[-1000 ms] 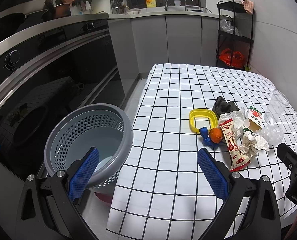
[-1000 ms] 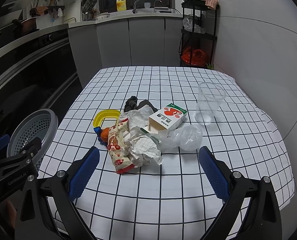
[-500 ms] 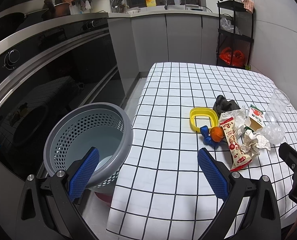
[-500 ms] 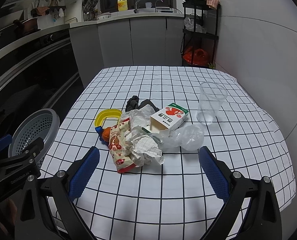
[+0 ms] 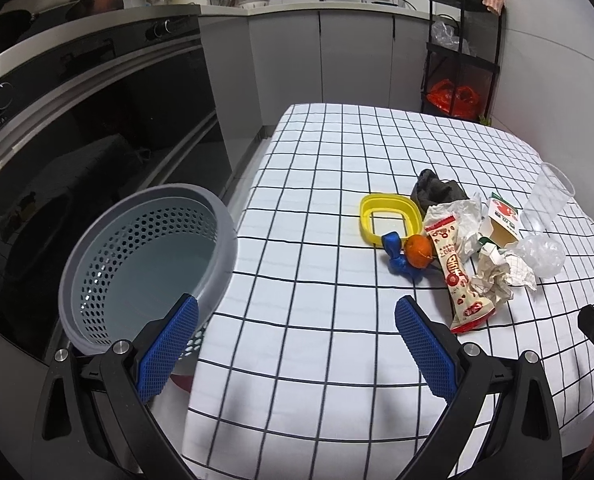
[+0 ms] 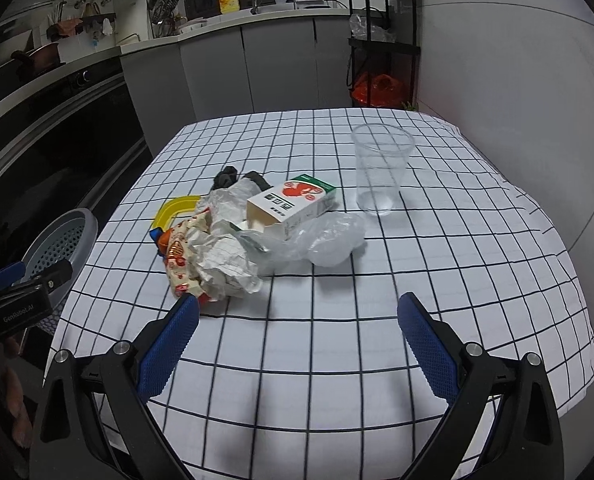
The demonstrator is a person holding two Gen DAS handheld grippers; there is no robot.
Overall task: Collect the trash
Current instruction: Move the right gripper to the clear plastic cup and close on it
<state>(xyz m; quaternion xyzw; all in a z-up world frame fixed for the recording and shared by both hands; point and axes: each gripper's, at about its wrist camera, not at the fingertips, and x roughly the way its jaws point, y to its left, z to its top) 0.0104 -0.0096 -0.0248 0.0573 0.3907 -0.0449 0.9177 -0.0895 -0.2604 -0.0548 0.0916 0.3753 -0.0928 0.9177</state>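
Observation:
A pile of trash lies on the checked tablecloth [image 6: 337, 340]: crumpled paper [image 6: 225, 268], a red snack wrapper [image 5: 455, 272], a small carton [image 6: 293, 204], a clear plastic bag [image 6: 329, 240], a yellow ring lid [image 5: 389, 214], an orange ball with blue ribbon [image 5: 417, 246], a dark cloth [image 5: 435, 190]. A grey perforated basket [image 5: 145, 256] stands left of the table. My left gripper [image 5: 293, 324] is open and empty, over the table's near left edge beside the basket. My right gripper [image 6: 295, 320] is open and empty, just in front of the pile.
A clear plastic cup [image 6: 381, 172] stands upright right of the pile. A dark oven front [image 5: 77, 140] runs along the left. A black shelf rack [image 6: 381, 40] with an orange bag stands behind the table. The wall is close on the right.
My right gripper has moved forward toward the pile. The left gripper has shifted only slightly. Both stay open.

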